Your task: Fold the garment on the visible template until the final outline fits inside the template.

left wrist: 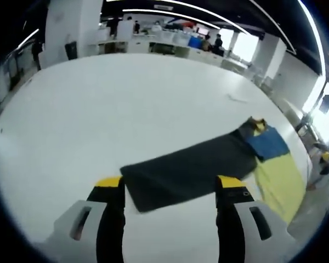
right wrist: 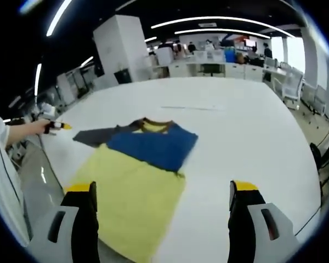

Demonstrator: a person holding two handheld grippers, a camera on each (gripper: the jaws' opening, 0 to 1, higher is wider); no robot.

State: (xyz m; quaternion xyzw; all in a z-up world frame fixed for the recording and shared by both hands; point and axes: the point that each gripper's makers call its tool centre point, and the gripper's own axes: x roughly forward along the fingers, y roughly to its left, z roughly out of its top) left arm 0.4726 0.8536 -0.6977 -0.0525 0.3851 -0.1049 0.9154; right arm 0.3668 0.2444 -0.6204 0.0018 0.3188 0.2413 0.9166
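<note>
Left gripper view: left gripper (left wrist: pixel 170 192) hovering jaws apart, empty, over the dark sleeve end of the garment (left wrist: pixel 219 161) lying flat on the white table (left wrist: pixel 98 109); probably lining up a first sleeve fold, needing descent and a pinch at the sleeve edge.

Right gripper view: right gripper (right wrist: pixel 162 197) likewise spread and holding nothing above the yellow hem, open-plan office desks (right wrist: pixel 208 66) sitting beyond.

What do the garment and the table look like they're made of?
Garment: soft knit fabric by the look of it, matte, in yellow, blue and dark grey panels; it lies limp and flat with a folded edge. Table: smooth, hard white top, probably laminate, with a faint sheen.
</note>
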